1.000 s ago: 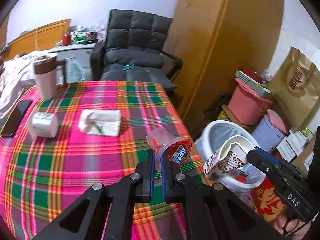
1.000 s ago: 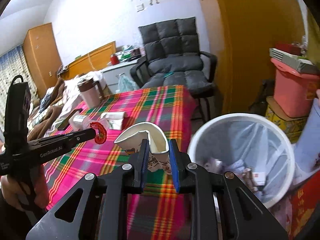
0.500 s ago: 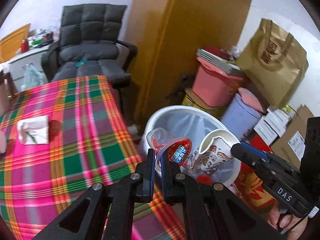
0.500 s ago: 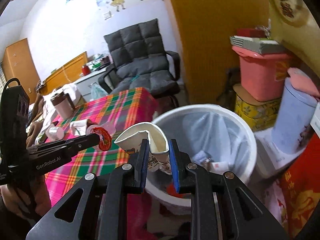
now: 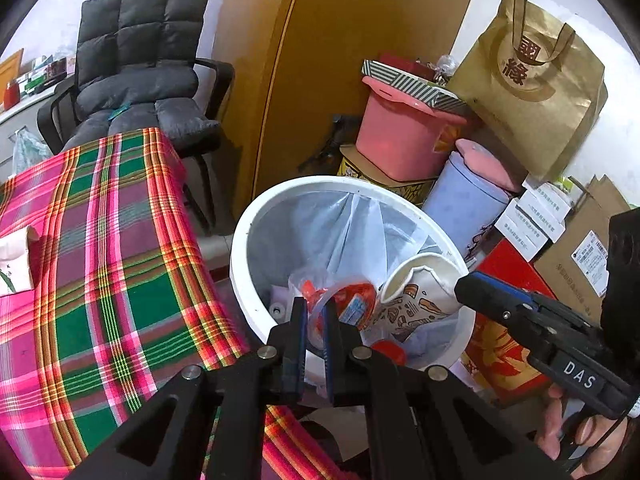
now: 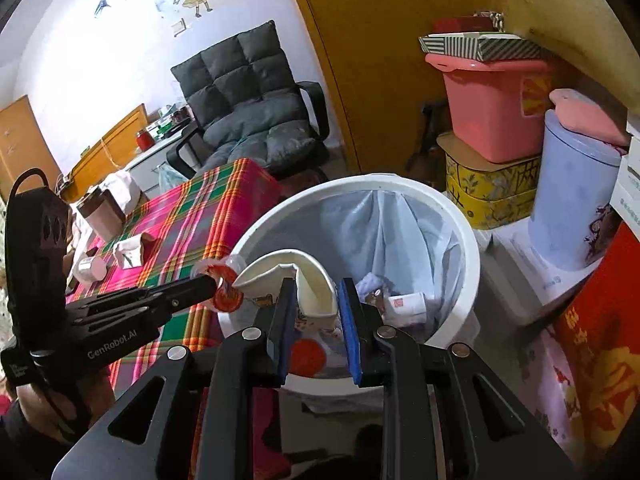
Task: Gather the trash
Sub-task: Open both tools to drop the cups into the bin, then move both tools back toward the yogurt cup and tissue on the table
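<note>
Below both claws now sits the white bin [image 6: 460, 216]; one second ago the plaid table [image 5: 100, 280] filled that space, so I have carried both pieces of trash off the table and over the bin mouth. Transport is done; I judge release to be the step in hand.

Left claw [image 5: 314, 312]: clenched on the clear snack cup [image 5: 344, 304] with the red label, pinched at its rim, jaws almost fully together. The cup hangs ahead of the fingertips, over the lined interior.

Right claw [image 6: 316, 308]: jaws are opening. The crumpled paper cup [image 6: 296, 280] is between them, and the wider gap suggests the pads are easing off; I cannot tell whether either pad still bears on it. It lies above trash already in the bin.

Clearances:
- Near rim of the bin passes just under both sets of fingertips; drop only forward of it.
- Table edge lies to the left of the left claw, close to the bin wall.
- Pink tub [image 6: 492, 104] and blue canister [image 6: 568, 200] crowd the far right side; open room lies straight up and back.
- The two cups sit just beside each other; separate the claws before withdrawing.
</note>
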The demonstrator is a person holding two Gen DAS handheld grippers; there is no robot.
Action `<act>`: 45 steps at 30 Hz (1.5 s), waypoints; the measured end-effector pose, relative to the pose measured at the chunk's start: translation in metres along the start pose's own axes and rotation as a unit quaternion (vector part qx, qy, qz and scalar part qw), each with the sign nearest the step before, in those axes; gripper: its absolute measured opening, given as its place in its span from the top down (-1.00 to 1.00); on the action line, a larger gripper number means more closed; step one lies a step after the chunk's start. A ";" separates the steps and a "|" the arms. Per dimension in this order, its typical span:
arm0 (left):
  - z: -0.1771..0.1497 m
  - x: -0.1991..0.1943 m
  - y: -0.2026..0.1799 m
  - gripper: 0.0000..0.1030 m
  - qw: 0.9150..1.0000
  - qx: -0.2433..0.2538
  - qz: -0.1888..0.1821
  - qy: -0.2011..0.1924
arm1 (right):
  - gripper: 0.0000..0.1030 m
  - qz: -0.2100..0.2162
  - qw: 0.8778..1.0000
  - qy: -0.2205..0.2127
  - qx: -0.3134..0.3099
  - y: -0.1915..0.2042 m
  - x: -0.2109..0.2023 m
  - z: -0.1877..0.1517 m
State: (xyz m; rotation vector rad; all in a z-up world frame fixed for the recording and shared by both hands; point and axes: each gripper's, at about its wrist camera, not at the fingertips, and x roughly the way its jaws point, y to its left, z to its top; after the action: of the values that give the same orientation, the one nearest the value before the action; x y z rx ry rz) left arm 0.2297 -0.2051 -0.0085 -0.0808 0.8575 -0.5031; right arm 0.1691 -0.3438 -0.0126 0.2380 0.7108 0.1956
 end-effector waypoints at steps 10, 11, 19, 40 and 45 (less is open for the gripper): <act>0.000 -0.017 0.012 0.57 1.000 -0.019 -0.001 -0.014 | 0.16 0.000 1.000 -0.020 -0.003 0.002 -0.009 0.003; -0.002 -0.020 0.014 0.57 1.000 -0.024 -0.001 -0.015 | 0.16 0.002 1.000 -0.022 -0.005 0.003 -0.010 0.003; -0.013 -0.047 0.024 0.57 0.999 -0.037 0.010 -0.031 | 0.16 0.024 0.999 -0.019 -0.024 0.017 -0.012 -0.001; -0.062 -0.128 0.077 0.57 0.990 -0.075 0.094 -0.078 | 0.16 0.092 0.991 0.013 -0.095 0.086 -0.006 -0.018; -0.071 -0.144 0.097 0.57 0.986 -0.090 0.117 -0.083 | 0.16 0.114 0.987 0.024 -0.109 0.104 0.001 -0.018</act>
State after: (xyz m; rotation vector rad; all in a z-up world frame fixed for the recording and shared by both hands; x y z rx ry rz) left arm 0.1363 -0.0450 0.0200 -0.1833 0.7364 -0.1942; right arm 0.1483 -0.2415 0.0026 0.1045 0.7031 0.4957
